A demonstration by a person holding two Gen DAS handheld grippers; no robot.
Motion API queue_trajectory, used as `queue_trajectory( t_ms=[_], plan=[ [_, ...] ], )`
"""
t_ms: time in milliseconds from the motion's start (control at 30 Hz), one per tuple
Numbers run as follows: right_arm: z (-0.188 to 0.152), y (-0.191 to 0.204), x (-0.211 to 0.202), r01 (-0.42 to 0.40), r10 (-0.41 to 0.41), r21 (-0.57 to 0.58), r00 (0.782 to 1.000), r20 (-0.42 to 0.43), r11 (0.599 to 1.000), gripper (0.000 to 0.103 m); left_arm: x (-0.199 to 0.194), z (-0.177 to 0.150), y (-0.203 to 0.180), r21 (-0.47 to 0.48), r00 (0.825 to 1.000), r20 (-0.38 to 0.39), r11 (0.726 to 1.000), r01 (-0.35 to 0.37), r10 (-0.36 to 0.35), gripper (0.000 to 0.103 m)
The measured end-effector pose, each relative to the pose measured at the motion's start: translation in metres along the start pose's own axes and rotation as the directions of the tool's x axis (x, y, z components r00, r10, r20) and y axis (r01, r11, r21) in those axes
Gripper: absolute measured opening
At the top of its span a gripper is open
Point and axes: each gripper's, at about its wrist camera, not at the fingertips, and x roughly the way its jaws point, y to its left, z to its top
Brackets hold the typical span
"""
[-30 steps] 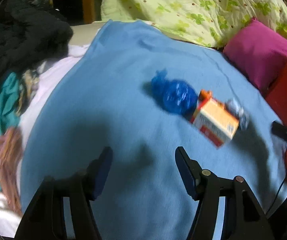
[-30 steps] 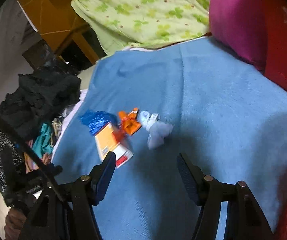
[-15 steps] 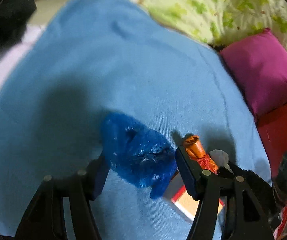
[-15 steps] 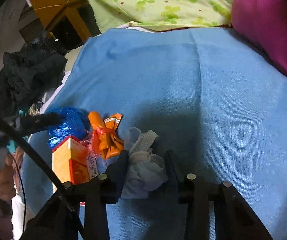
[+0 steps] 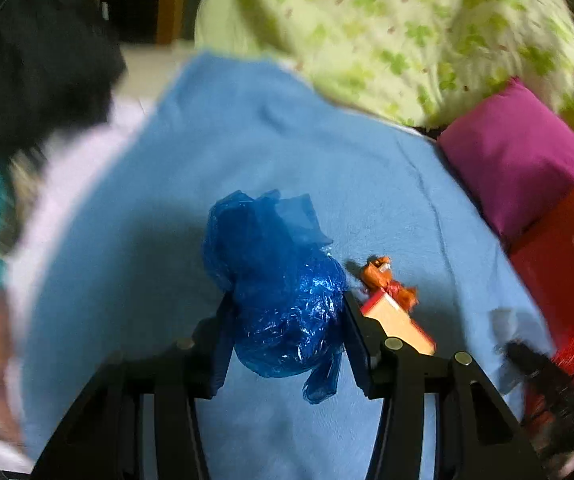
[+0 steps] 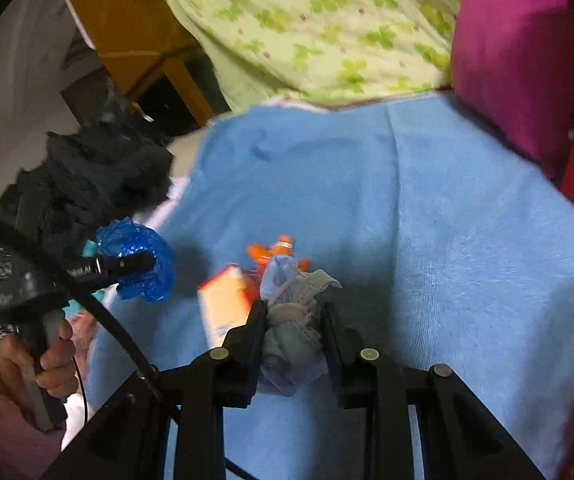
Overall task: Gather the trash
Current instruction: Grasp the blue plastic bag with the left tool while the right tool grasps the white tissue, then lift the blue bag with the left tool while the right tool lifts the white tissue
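Note:
My left gripper [image 5: 285, 320] is shut on a crumpled blue plastic bag [image 5: 275, 284] and holds it above the blue blanket [image 5: 287, 168]; the bag also shows in the right wrist view [image 6: 139, 258]. My right gripper [image 6: 293, 316] is shut on a wad of white and pale blue tissue [image 6: 293, 320], lifted off the blanket [image 6: 447, 240]. An orange-and-white carton [image 6: 223, 304] and an orange wrapper [image 6: 271, 254] lie on the blanket just left of the tissue; they also show in the left wrist view, carton [image 5: 397, 320], wrapper [image 5: 383, 278].
A magenta pillow [image 5: 515, 156] and a red box [image 5: 567, 248] lie at the right. A green flowered quilt [image 5: 387, 28] lies at the back. Dark clothes [image 6: 99, 168] are piled at the left, beside a wooden frame [image 6: 127, 20].
Both grippers closed in on the trash: the left shut on the blue bag, the right on the tissue wad. Both have lifted their loads off the blanket.

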Motion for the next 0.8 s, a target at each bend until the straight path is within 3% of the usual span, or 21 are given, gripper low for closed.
queue_trajectory(
  t_ms=[133, 233, 333, 600, 800],
  plan=[
    [-0.007, 0.020, -0.060, -0.033, 0.034, -0.010, 0.996, 0.088, 0.999, 0.030, -0.071, -0.022, -0.029, 0.122, 0.985, 0.150, 0.987, -0.106, 0.088, 0.052],
    [-0.010, 0.035, -0.102, -0.044, 0.047, -0.025, 0.988, 0.150, 0.999, 0.030, -0.117, -0.037, -0.053, 0.172, 0.961, 0.248, 0.971, -0.167, 0.121, 0.052],
    [-0.012, 0.046, -0.139, -0.046, 0.052, -0.036, 0.978, 0.201, 0.998, 0.030, -0.159, -0.055, -0.076, 0.217, 0.925, 0.355, 0.951, -0.222, 0.135, 0.052],
    [-0.030, 0.061, -0.222, -0.047, 0.064, -0.064, 0.947, 0.314, 0.997, 0.030, -0.222, -0.081, -0.114, 0.276, 0.862, 0.490, 0.914, -0.297, 0.131, 0.052],
    [-0.044, 0.062, -0.257, -0.042, 0.063, -0.066, 0.930, 0.361, 0.997, 0.030, -0.247, -0.094, -0.134, 0.300, 0.848, 0.518, 0.905, -0.301, 0.110, 0.052]
  ],
)
